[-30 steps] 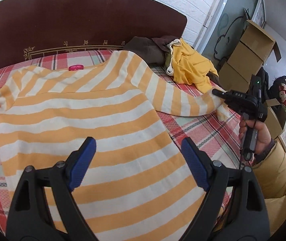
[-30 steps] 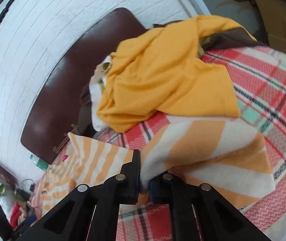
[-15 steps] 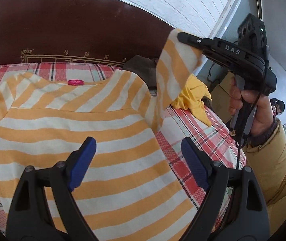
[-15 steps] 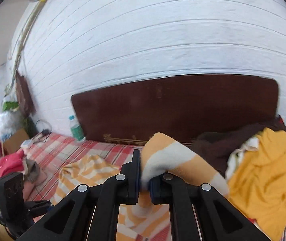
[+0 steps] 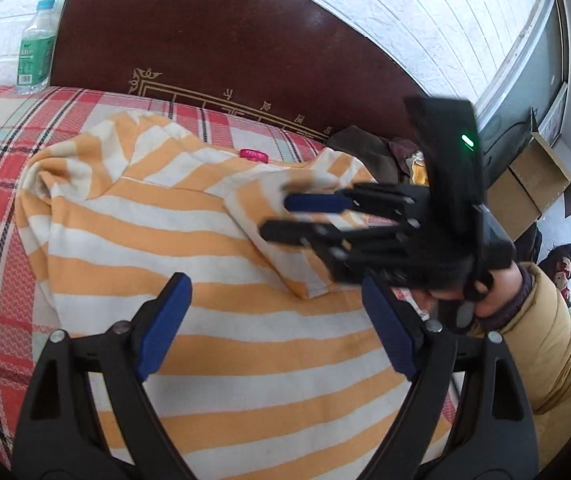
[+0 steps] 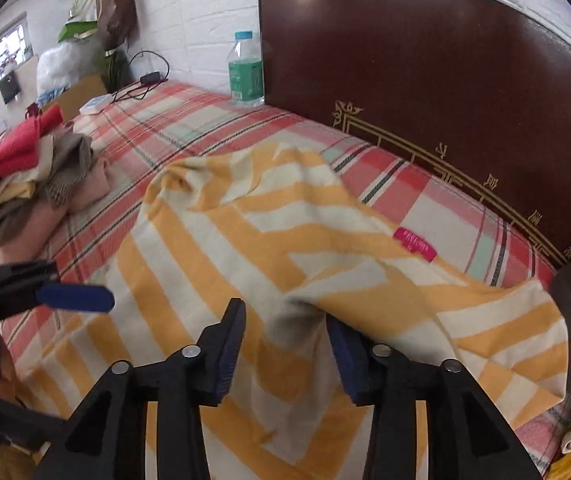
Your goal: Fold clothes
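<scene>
Right tool (image 6: 281, 344) opening over soft, orange-striped knit sweater (image 6: 285, 240).

Left tongs (image 5: 273, 320): black plastic arms, blue ribbed pads, silver screws at joints. Right tongs (image 5: 301, 216): same black build, blue pads, green indicator light on black housing. Mustard-yellow puffy sleeve (image 5: 545, 340) at 4 o'clock, dark knit cuff.

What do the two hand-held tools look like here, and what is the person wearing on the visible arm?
Both are black plastic. The left tool has two long angled fingers with blue ribbed pads and silver rivets. The right tool has matching blue pads and a boxy black housing with a lit green light. The sleeve is mustard-yellow and padded, with a dark cuff.
</scene>
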